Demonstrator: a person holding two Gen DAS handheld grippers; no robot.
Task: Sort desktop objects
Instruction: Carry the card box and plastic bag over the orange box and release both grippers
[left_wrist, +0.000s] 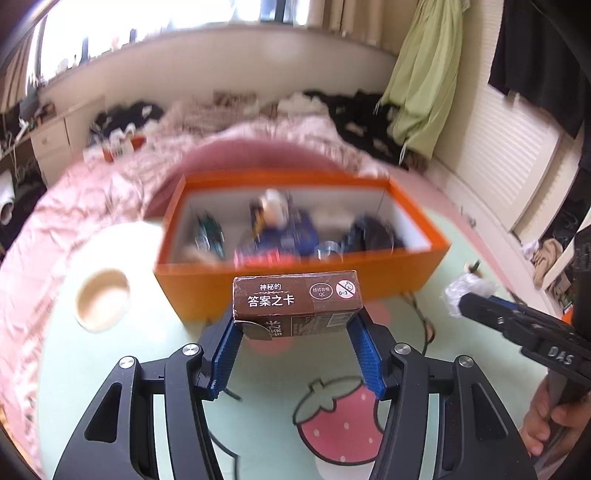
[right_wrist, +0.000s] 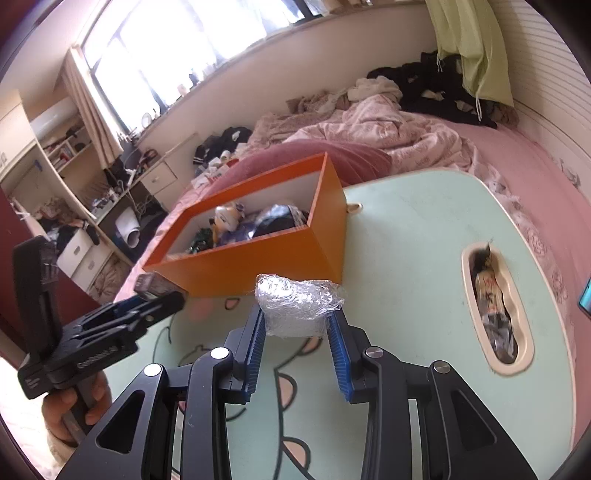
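The storage box (left_wrist: 295, 291) stands on the tabletop (left_wrist: 266, 373), with a heap of small items (left_wrist: 284, 236) inside it. In the left wrist view the card box (left_wrist: 295, 302) sits between the fingers (left_wrist: 225, 354) of the left gripper (left_wrist: 295, 328), just before the storage box's near wall. To its right the right gripper (left_wrist: 461, 299) holds the plastic bundle (left_wrist: 467, 290) near the storage box's right corner. A round recess (left_wrist: 102, 299) lies in the tabletop left of the storage box; in the right wrist view a long recess (right_wrist: 496, 306) lies well to its right, with things in it. The bed (right_wrist: 406, 136) lies behind the tabletop
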